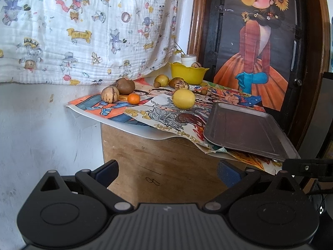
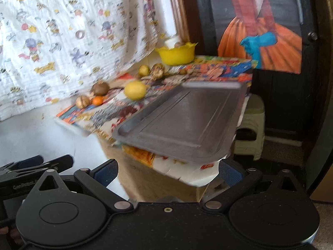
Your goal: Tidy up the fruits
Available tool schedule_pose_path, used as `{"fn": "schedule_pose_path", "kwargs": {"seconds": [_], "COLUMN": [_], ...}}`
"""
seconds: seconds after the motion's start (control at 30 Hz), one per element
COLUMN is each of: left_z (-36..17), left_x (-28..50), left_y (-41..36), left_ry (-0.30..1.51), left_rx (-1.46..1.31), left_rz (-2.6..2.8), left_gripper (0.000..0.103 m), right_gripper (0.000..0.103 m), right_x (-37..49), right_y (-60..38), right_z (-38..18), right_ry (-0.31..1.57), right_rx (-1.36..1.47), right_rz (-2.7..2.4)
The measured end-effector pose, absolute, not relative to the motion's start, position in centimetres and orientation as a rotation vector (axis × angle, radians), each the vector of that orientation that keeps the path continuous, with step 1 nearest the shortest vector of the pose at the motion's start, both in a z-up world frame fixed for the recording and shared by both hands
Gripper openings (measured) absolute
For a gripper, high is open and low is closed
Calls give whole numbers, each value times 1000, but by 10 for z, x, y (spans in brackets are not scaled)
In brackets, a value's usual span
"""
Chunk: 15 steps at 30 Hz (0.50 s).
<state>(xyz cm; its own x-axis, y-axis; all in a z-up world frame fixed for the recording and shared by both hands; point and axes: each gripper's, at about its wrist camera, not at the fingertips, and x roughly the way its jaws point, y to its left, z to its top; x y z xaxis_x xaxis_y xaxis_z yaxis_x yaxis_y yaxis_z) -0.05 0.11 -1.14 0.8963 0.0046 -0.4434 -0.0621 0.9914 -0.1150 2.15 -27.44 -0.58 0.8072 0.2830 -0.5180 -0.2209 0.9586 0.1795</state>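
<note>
White cloth (image 1: 83, 31) with cartoon prints hangs over the upper left of the left wrist view, and a poster (image 1: 256, 41) of a girl in an orange dress fills the upper right. Between them stands a wooden table (image 1: 156, 162) covered with coloured drawings (image 1: 145, 112). On the drawings, in the middle of the frame, lie the fruits: a lemon (image 1: 184, 99), a small orange (image 1: 133, 99), a striped brown fruit (image 1: 110, 94) touching a darker brown one (image 1: 125, 86), and a few more near a yellow bowl (image 1: 188, 74) at the back. A dark tray (image 1: 249, 133), with nothing on it, sits at the right and sticks out over the table edge. The left gripper (image 1: 166, 175) is at the bottom, with its jaws wide apart and nothing between them. The right wrist view is blurred. The tray (image 2: 187, 125) is in the centre, the lemon (image 2: 135, 89) just beyond its far left corner, the orange (image 2: 97, 100) and brown fruits further left, and the bowl (image 2: 176, 54) above. A green stool (image 2: 251, 129) stands at the right of the table. The right gripper (image 2: 166, 175) is also wide open and holds nothing; the left gripper (image 2: 31, 166) shows at the lower left edge.
</note>
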Motion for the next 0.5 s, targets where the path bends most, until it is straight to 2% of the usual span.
{"fn": "schedule_pose_path", "kwargs": {"seconds": [0.5], "left_z": [3], "left_x": [29], "left_y": [28], "left_ry": [442], "left_rx": [-177], "left_rz": [126], "left_gripper": [103], "right_gripper": [103], "right_x": [53], "right_y": [-271], "right_z": [-1], "right_ry": [510], "right_rx": [26], "right_rz": [262]}}
